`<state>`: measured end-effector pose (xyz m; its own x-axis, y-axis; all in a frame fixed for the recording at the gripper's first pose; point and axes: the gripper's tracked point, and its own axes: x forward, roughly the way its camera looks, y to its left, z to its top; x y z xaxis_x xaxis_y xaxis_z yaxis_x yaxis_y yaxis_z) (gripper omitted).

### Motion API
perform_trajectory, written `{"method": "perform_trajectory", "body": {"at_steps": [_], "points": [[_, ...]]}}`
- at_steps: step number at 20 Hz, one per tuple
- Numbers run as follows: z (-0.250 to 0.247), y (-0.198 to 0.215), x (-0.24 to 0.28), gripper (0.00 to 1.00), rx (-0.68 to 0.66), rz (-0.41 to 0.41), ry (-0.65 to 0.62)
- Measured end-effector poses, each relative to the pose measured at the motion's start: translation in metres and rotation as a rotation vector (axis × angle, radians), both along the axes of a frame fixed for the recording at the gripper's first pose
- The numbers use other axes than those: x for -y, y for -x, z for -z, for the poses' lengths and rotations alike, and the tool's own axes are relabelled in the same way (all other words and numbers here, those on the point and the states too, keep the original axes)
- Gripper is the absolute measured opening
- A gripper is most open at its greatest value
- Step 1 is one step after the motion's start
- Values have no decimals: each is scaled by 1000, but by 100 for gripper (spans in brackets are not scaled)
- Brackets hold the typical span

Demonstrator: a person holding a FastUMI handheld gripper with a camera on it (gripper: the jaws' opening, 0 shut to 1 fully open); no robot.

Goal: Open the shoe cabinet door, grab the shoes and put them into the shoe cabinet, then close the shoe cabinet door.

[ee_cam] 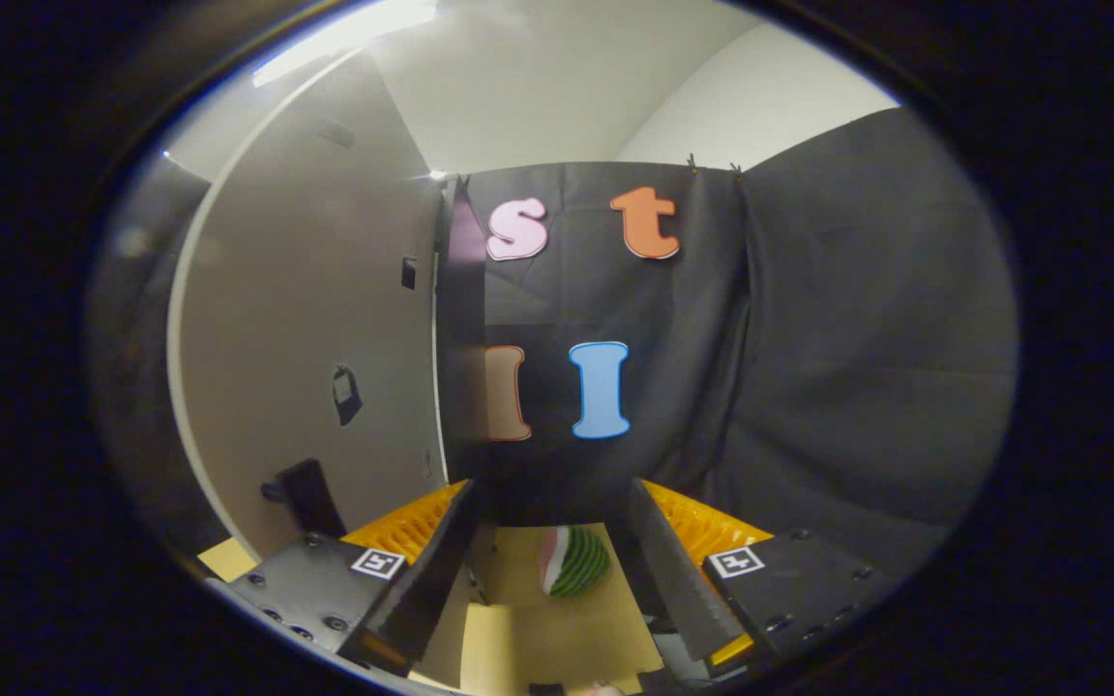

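Green-striped shoe (573, 560); pale grey cabinet door (310, 329).

The cabinet door (306, 329) at the left of the frame looks like a smooth, pale painted panel with a faint sheen under the ceiling light. The booth wall (837, 367) is matt black cloth, creased and draped in folds. At the bottom centre, the floor (557, 628) looks like smooth light wood. The gripper (552, 561), standing wide apart, has ribbed plastic-looking pads and matt plates with screw heads.
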<state>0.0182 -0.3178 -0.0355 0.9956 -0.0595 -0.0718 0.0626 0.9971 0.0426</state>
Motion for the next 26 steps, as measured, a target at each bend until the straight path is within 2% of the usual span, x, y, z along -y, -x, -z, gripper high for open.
{"method": "perform_trajectory", "body": {"at_steps": [6, 11, 19, 26], "points": [[17, -41, -18, 98, -33, -73, 9], [16, -47, -41, 97, -26, -110, 51], [18, -42, -50, 92, -39, -47, 21], [17, -42, -115, 92, -32, -49, 46]]}}
